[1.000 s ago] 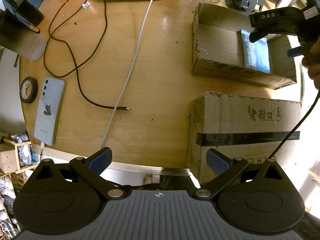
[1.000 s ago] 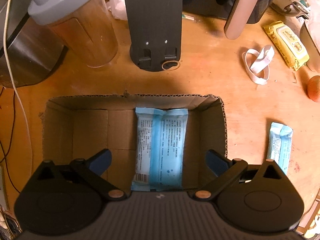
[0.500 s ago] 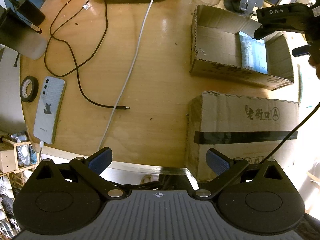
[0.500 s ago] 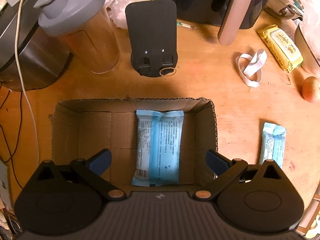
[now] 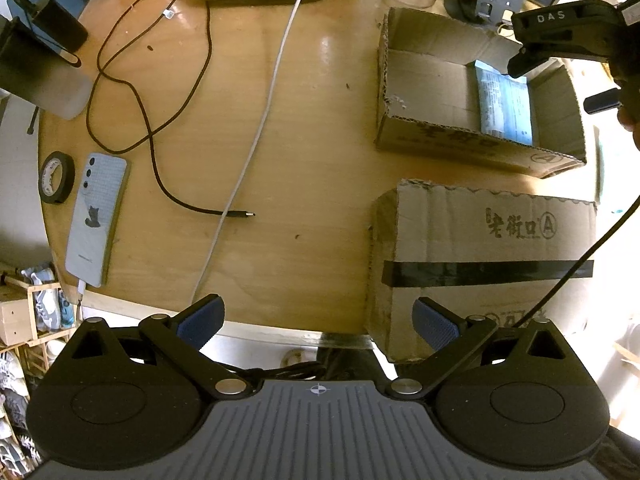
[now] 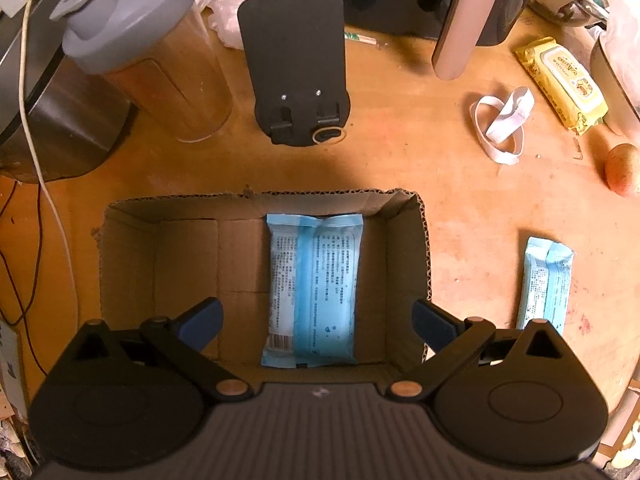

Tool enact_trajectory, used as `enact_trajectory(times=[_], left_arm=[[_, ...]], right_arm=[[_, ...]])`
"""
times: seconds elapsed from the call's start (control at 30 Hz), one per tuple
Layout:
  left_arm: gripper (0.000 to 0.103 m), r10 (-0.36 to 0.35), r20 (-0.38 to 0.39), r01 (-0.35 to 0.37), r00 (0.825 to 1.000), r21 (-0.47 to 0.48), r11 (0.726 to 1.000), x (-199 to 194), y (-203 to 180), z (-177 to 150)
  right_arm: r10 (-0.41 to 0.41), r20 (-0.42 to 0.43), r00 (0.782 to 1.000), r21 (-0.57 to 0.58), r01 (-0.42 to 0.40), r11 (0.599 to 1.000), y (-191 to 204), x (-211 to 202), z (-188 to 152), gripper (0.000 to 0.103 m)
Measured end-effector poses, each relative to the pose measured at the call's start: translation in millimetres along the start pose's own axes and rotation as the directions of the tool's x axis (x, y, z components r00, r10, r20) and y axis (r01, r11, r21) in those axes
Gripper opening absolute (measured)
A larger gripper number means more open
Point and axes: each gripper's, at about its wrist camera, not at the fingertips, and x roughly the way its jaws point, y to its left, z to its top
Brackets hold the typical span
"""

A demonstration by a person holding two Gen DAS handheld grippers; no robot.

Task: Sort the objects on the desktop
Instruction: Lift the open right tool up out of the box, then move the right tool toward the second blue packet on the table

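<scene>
The right gripper [image 6: 316,318] is hovering above the open cardboard box [image 6: 120,264] with its jaws spread wide and nothing between them, and the left gripper [image 5: 318,320] is waiting at the near table edge, equally wide and empty. The step in hand looks like going for the next item: 1 blue packet [image 6: 314,288] is lying flat on the box floor, toward its right side, and a 2nd blue packet [image 6: 546,284] is lying on the table just outside the box's right wall. To do it well, the right gripper should be swinging right, clearing the corrugated rim, coming down square over the packet's narrow width and closing across its middle. In the left view, the open box [image 5: 432,80] is holding only that 1 packet [image 5: 506,108]; the taped carton [image 5: 480,248] beside it is closed, contents hidden.
</scene>
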Motion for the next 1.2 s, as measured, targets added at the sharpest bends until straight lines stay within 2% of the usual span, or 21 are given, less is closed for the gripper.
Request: enact_trajectory(times=[0.33,1.2], left_arm=[[0.103,0.006,-0.003,-0.006,1.000,0.001,1.000,-0.3,-6.0,1.0],[0.103,0.018,-0.001,-0.018,1.000,0.044,0.999,-3.1,-42.0,6.7]], right_arm=[[0.002,0.001,1.000,0.011,-0.002,1.000,-12.9,-1.5,2.0,0.103],[-0.013,0.012,1.000,0.082,0.012,0.997,-85.6,-7.3,6.7,0.103]])
